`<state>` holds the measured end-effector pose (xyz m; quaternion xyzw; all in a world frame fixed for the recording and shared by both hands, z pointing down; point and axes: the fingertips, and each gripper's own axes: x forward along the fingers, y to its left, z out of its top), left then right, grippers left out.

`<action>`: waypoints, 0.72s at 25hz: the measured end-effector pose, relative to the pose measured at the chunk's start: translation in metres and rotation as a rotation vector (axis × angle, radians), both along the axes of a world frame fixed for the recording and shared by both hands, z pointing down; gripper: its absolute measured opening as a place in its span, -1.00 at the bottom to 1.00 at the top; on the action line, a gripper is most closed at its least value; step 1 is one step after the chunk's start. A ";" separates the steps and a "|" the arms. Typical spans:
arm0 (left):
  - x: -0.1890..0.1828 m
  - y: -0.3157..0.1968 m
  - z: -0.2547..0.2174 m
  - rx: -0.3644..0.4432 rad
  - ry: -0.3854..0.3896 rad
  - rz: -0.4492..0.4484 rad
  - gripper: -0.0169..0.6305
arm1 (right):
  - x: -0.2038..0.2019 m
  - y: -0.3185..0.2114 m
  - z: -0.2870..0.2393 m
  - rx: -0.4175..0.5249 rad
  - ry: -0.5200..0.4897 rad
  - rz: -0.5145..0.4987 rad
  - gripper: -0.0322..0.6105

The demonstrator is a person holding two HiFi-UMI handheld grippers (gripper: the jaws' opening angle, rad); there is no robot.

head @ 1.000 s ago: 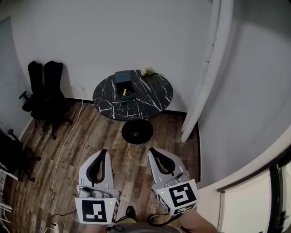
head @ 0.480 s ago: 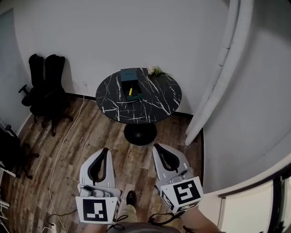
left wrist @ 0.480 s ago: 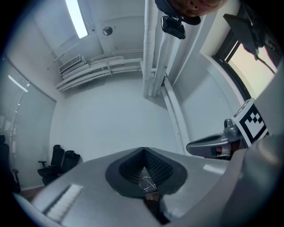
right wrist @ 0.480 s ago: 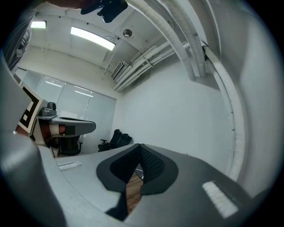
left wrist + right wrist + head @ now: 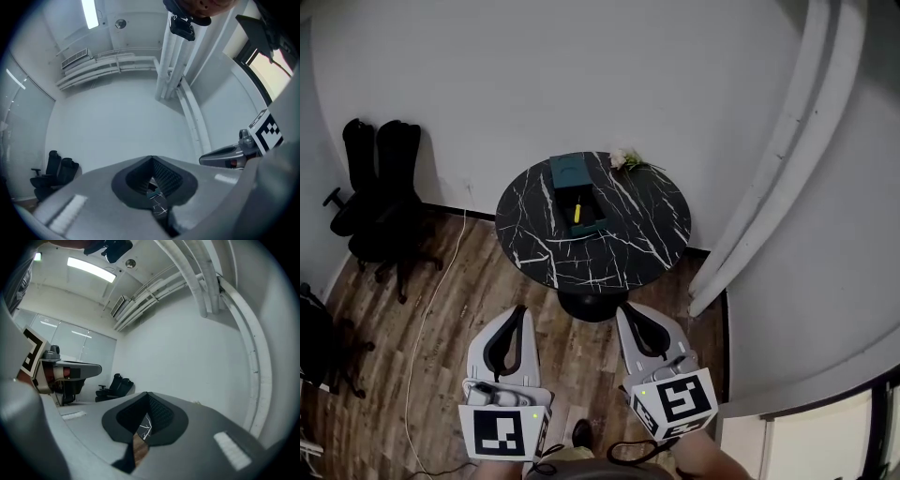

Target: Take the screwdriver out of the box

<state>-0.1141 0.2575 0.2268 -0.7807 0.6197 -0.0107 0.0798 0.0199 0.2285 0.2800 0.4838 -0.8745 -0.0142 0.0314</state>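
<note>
The left gripper [image 5: 517, 313] and the right gripper [image 5: 624, 311] were held level and side by side, each with jaws closed on nothing, presumably because nothing was yet within reach. The screwdriver [image 5: 577, 207] was seen lying in the open box [image 5: 560, 199] on the table [image 5: 628, 234], well ahead of both grippers and roughly between their lines. An approach was judged necessary before either gripper could be opened over it.
</note>
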 end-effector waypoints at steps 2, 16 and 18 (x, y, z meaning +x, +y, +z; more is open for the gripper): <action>-0.009 -0.017 -0.003 0.011 0.002 0.009 -0.95 | -0.009 -0.019 -0.003 0.008 0.005 0.012 -0.81; -0.037 -0.099 0.000 0.011 0.000 0.056 -0.95 | -0.028 -0.094 -0.001 -0.006 0.006 0.084 -0.82; -0.036 -0.112 0.008 -0.004 -0.001 0.064 -0.95 | -0.025 -0.107 0.006 -0.024 0.005 0.095 -0.82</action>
